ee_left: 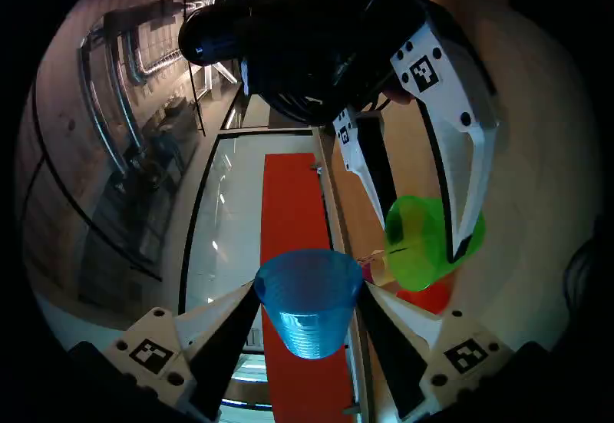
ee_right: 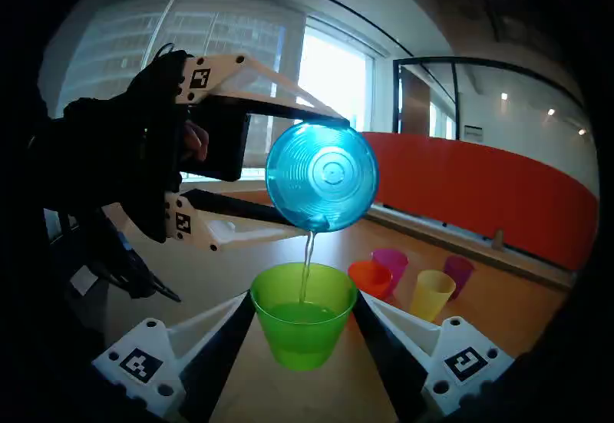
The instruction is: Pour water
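hidden | green cup [ee_left: 410,239]: side behind jaws | orange cup [ee_right: 370,275]: base covered

Both grippers loaded, left held above right.
My left gripper [ee_right: 318,173] is rolled on its side, one finger above the other, both pressing the blue cup [ee_right: 334,158], a black-gloved hand [ee_right: 146,147] holding it from behind; my right gripper [ee_right: 303,300] sits level below it, both fingers pressing the green cup [ee_right: 303,331].

In the right gripper view, the see-through blue cup [ee_right: 322,173] is dead centre, tipped right over so its round bottom faces the camera. A thin stream of water [ee_right: 308,258] runs off its lower rim. It drops straight into the upright green cup [ee_right: 303,331] at bottom centre, which is already partly full.
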`<state>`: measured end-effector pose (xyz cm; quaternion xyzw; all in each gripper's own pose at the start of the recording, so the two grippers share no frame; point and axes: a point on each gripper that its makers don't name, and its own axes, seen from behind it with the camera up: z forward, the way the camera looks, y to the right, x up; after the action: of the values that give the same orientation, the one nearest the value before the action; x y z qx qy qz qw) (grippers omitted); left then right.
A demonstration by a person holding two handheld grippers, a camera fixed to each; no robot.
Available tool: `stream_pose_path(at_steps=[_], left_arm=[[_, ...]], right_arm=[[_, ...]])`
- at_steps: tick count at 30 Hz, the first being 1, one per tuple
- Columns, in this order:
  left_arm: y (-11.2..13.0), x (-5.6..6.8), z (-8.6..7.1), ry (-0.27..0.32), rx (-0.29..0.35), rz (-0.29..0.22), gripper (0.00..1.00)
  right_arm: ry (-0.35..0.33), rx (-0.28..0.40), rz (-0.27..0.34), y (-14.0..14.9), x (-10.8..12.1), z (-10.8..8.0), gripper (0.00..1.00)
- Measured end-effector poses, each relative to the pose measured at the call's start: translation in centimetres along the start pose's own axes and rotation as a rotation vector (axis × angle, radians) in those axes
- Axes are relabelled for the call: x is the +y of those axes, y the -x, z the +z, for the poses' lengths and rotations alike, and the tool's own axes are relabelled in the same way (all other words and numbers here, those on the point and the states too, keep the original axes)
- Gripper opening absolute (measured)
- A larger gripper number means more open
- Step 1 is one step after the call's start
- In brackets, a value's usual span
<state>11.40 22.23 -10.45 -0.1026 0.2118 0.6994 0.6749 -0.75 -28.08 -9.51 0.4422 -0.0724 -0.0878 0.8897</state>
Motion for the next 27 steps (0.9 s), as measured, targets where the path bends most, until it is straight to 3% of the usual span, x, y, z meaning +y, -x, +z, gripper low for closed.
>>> stream_pose_path(at_steps=[15, 20, 27], left_arm=[[-0.06, 0.11, 0.34, -0.007, 0.000, 0.025, 0.87], [0.02, 0.17, 0.32, -0.012, -0.004, -0.004, 0.87], [0.34, 0.36, 0.15, -0.018, -0.015, -0.085, 0.87]], right_arm=[[0.005, 0.002, 0.001, -0.11, 0.24, 0.02, 0.92], [0.005, 0.002, 0.000, -0.14, 0.18, 0.00, 0.93], [0.010, 0.003, 0.003, -0.16, 0.31, 0.03, 0.93]])
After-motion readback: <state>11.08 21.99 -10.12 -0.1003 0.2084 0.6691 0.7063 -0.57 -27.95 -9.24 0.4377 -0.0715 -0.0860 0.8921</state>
